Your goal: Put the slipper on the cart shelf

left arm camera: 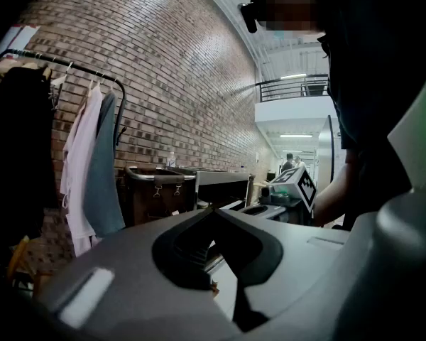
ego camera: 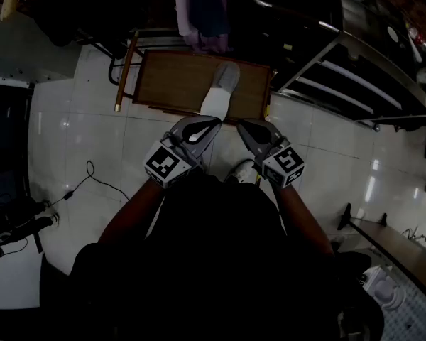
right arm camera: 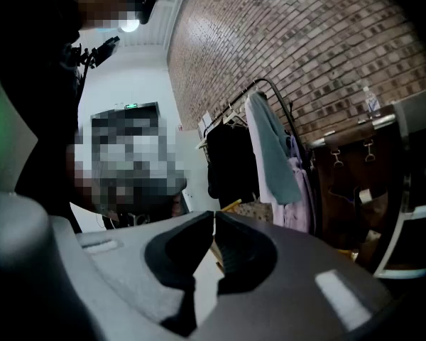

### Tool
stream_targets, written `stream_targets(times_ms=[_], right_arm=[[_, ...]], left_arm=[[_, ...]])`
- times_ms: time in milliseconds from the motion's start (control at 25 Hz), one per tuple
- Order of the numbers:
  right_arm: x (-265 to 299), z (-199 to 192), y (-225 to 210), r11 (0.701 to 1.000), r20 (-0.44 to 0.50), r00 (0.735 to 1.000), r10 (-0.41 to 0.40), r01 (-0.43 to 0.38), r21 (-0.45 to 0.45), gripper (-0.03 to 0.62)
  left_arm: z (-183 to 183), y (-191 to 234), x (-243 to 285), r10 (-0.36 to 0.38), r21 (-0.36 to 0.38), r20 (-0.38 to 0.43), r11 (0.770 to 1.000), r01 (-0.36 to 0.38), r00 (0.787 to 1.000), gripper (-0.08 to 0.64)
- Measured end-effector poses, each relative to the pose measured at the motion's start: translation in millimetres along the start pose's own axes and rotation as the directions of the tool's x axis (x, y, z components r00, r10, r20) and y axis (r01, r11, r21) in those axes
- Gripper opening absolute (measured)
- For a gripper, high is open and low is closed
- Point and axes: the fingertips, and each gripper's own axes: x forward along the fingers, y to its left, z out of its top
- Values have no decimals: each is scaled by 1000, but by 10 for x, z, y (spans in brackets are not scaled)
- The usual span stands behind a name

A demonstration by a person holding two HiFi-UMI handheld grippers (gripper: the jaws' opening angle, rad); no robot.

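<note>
The wooden cart shelf [ego camera: 170,80] carries the slipper [ego camera: 222,87] — grey end far, white end at the near edge. Just short of it, the left gripper [left arm camera: 213,209] and right gripper [right arm camera: 214,214] hang side by side — both pinched together on nothing.

**Both grippers shut, held side by side**

The left gripper [ego camera: 210,123] and right gripper [ego camera: 243,125] are held out in front of the body, close together and near level, tipped slightly down. Their tips angle toward each other. Each pair of jaws meets at the tips with nothing between them. The left arm [ego camera: 131,215] and right arm [ego camera: 302,215] are bent, elbows out.
</note>
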Motion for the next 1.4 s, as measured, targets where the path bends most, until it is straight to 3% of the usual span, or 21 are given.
stream_targets(times_ms=[320, 520, 600, 760, 920, 1040, 1400], right_arm=[[208, -626, -408, 990, -144, 990, 6, 14, 139, 9], [586, -1100, -718, 940, -215, 976, 15, 60, 337, 17], [747, -1396, -858, 894, -256, 967, 10, 106, 434, 41], [1000, -1893, -1139, 754, -311, 951, -5, 208, 623, 138], [1177, -2346, -1351, 648, -382, 924, -27, 307, 697, 210], [1265, -2583, -1436, 599, -418, 908, -15, 343, 724, 225], [1521, -2962, -1567, 510, -509, 860, 14, 432, 744, 229]], left_arm=[[-131, 34, 130, 22, 12, -34, 1000, -21, 999, 0], [-211, 317, 170, -14, -23, -66, 1000, 13, 998, 0], [-261, 456, 195, -44, -15, -70, 999, 44, 997, 0], [-343, 697, 258, -112, -20, -81, 994, 110, 990, 0], [-445, 902, 250, -155, -26, -82, 988, 154, 984, 0], [-445, 992, 252, -179, -56, -93, 983, 174, 979, 0], [-602, 1245, 151, -185, -94, -114, 980, 175, 976, 0]])
